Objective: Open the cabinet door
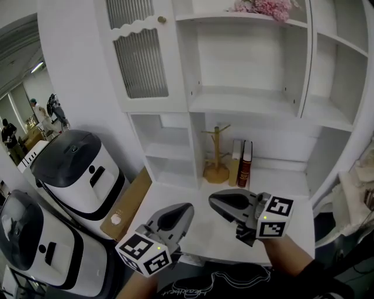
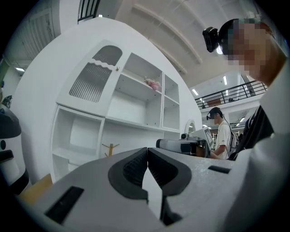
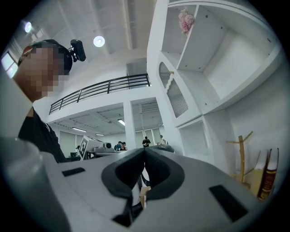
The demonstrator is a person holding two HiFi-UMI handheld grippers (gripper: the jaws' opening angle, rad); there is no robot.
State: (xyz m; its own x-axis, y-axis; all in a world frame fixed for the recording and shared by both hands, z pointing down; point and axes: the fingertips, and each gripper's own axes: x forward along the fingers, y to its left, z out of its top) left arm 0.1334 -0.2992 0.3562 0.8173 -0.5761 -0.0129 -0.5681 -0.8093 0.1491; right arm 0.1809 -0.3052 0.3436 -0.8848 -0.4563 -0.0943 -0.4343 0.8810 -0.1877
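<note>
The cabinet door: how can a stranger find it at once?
Look at the white shelf unit. At its upper left is the cabinet door. Unlike the open shelves beside it, it has ribbed glass and a gold knob.

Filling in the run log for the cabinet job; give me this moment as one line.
left gripper: jaws shut, empty | right gripper: jaws shut, empty | cabinet door: closed | knob: untouched

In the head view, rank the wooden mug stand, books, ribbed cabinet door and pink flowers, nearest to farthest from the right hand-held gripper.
From the right hand-held gripper:
1. Wooden mug stand and books, low, straight ahead; too close to call.
2. Ribbed cabinet door, upper left.
3. Pink flowers, at the very top, right of the door.
</note>
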